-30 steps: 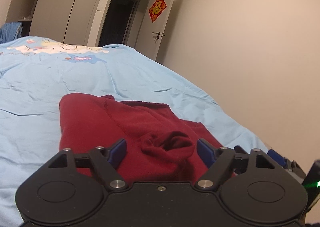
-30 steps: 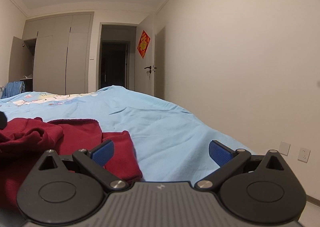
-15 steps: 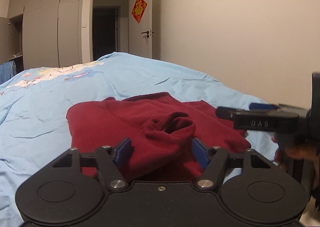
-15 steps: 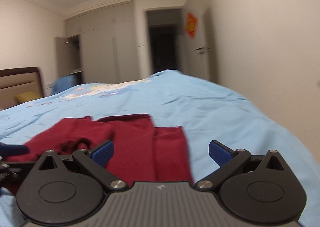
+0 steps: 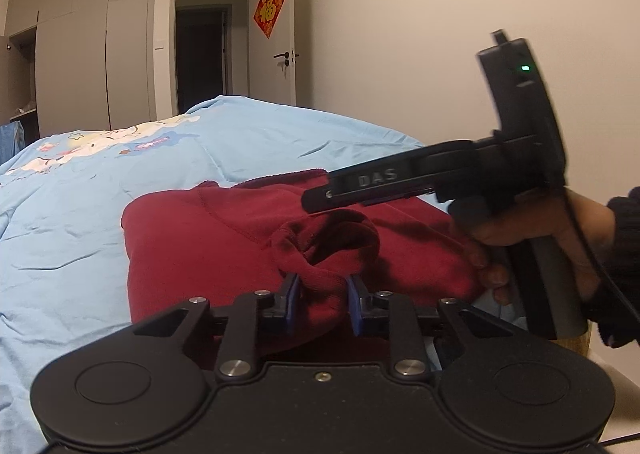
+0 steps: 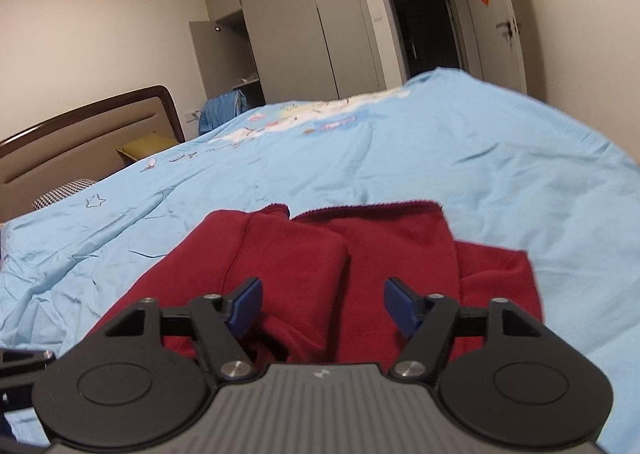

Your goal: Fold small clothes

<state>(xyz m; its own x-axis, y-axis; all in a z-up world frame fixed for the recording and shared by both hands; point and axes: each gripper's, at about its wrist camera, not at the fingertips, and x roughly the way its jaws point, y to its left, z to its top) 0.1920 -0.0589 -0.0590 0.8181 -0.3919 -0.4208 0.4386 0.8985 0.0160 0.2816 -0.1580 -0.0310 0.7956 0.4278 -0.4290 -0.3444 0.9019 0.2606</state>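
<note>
A dark red garment (image 5: pixel 192 242) lies partly folded on the light blue bed cover (image 5: pixel 80 189). My left gripper (image 5: pixel 322 296) is shut on a bunched sleeve cuff (image 5: pixel 324 254) of that garment at its near edge. In the left wrist view the right gripper (image 5: pixel 320 201) reaches in from the right above the cloth, held by a hand (image 5: pixel 532 230). From its own camera the right gripper (image 6: pixel 322 304) hovers open over the red garment (image 6: pixel 360 250), with cloth below its blue pads (image 6: pixel 248 300) but nothing between them.
The bed cover (image 6: pixel 440 157) spreads far to the left and back. A brown headboard (image 6: pixel 80 141) and a checked pillow (image 6: pixel 64 191) sit at the far left. Wardrobes (image 5: pixel 88 61), a dark doorway (image 5: pixel 202 61) and a bare wall (image 5: pixel 440 33) surround the bed.
My left gripper has closed from open onto the bunched cuff. The right gripper swung left, over the garment, and its jaws narrowed somewhat while staying open.
</note>
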